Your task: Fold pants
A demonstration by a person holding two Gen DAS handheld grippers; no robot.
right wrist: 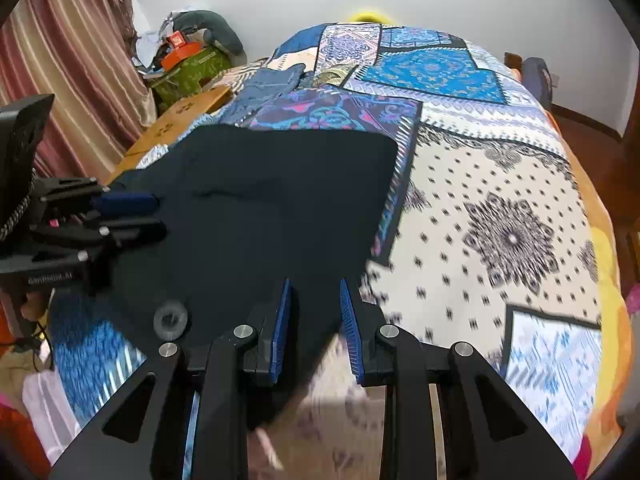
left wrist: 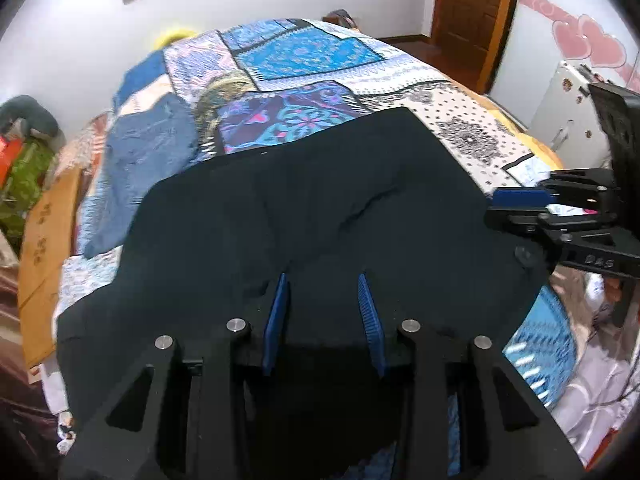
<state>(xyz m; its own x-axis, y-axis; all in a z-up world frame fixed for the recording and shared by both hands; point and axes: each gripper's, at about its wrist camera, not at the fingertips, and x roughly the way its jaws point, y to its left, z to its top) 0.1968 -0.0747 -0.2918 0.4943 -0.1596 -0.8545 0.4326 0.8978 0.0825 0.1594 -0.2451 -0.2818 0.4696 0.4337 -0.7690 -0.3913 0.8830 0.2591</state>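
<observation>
While the dark pants (left wrist: 304, 208) lie on the bed's patchwork quilt (left wrist: 304, 56), folded partway, your left hand-held gripper (left wrist: 324, 280) and right hand-held gripper (right wrist: 314, 284) sit spread over their near edge, gripping nothing; further folds remain.

Open quilt (right wrist: 500, 208) right of pants (right wrist: 260, 200); jeans (left wrist: 148, 168) far-left.

The black pants' (left wrist: 304, 216) near edge is hidden beneath both claws, and the bedspread (right wrist: 500, 240) beside them is motion-blurred.
</observation>
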